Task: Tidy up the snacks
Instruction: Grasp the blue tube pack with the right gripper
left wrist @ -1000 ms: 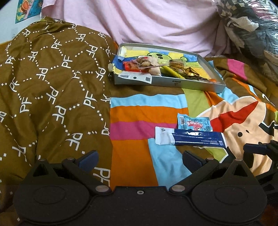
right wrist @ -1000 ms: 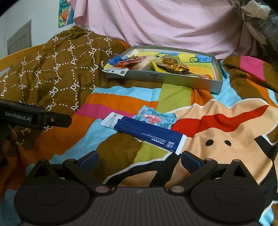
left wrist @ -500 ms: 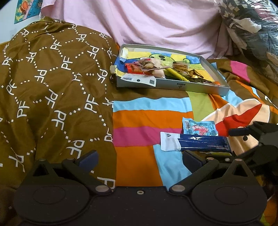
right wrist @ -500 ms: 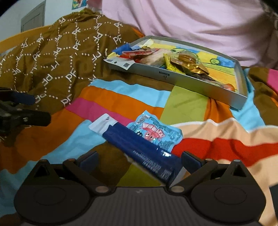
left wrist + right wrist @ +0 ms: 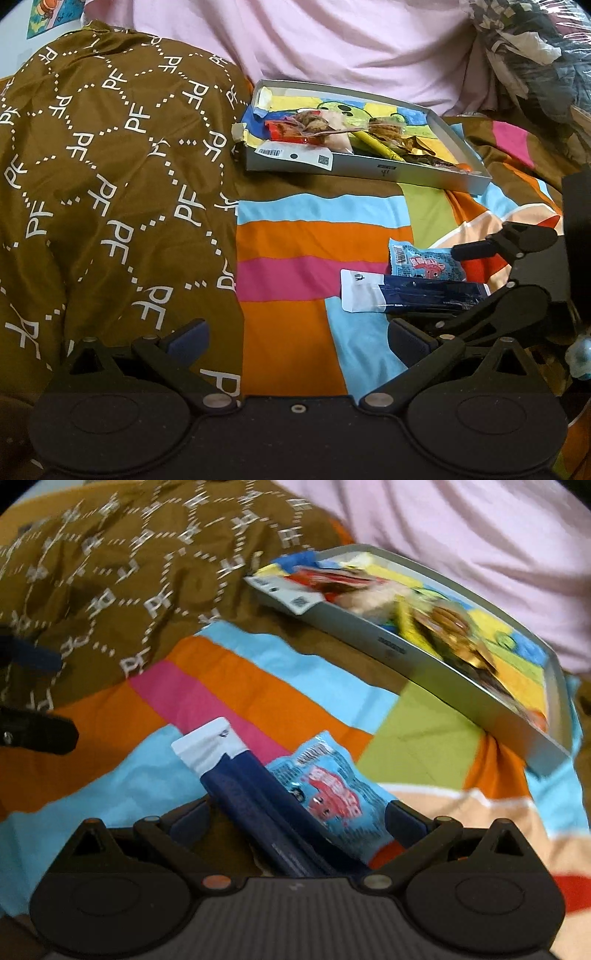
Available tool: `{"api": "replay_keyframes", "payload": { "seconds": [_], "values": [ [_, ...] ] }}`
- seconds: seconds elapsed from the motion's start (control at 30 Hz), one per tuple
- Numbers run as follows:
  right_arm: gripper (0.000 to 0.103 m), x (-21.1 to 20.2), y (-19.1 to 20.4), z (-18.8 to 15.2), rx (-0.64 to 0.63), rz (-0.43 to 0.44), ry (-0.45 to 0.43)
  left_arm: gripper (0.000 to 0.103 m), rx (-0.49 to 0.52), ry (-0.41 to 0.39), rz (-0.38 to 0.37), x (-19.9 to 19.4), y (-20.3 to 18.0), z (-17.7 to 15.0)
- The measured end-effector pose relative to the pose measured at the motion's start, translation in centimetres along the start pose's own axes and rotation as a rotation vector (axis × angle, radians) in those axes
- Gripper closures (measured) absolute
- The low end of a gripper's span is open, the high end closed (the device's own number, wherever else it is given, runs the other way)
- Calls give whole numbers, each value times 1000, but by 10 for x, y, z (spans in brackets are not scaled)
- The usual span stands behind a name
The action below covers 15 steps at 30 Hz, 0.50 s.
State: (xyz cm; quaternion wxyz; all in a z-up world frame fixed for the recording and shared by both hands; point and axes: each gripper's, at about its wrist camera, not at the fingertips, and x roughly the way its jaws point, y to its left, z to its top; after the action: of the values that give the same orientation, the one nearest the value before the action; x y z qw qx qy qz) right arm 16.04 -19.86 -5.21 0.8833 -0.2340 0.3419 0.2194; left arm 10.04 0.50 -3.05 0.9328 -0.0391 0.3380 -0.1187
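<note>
Both claws gape: right claw (image 5: 297,818) straddles blue stick pack (image 5: 255,805), left claw (image 5: 297,336) idle

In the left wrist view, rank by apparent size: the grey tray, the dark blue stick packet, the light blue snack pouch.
1. grey tray, largest though farthest.
2. dark blue stick packet, its right end hidden behind the right gripper.
3. light blue snack pouch, smallest.

Two black plastic grippers are being shown. The left gripper (image 5: 297,338) is being seen with dark blue finger pads (image 5: 186,336), silver pivot screws and round embossed housings. The right gripper (image 5: 297,818) is being seen with a ribbed grey centre plate.
</note>
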Motion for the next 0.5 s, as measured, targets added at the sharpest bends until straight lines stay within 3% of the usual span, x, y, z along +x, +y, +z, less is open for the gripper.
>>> {"api": "replay_keyframes", "payload": {
  "seconds": [0.33,0.5],
  "values": [
    [2,-3,-13,-6,97,79,2,1,-10,11,5,1,0,-1],
    [11,-14,-17,-11,118,131,4,1,-9,10,7,2,0,-1]
  ]
}}
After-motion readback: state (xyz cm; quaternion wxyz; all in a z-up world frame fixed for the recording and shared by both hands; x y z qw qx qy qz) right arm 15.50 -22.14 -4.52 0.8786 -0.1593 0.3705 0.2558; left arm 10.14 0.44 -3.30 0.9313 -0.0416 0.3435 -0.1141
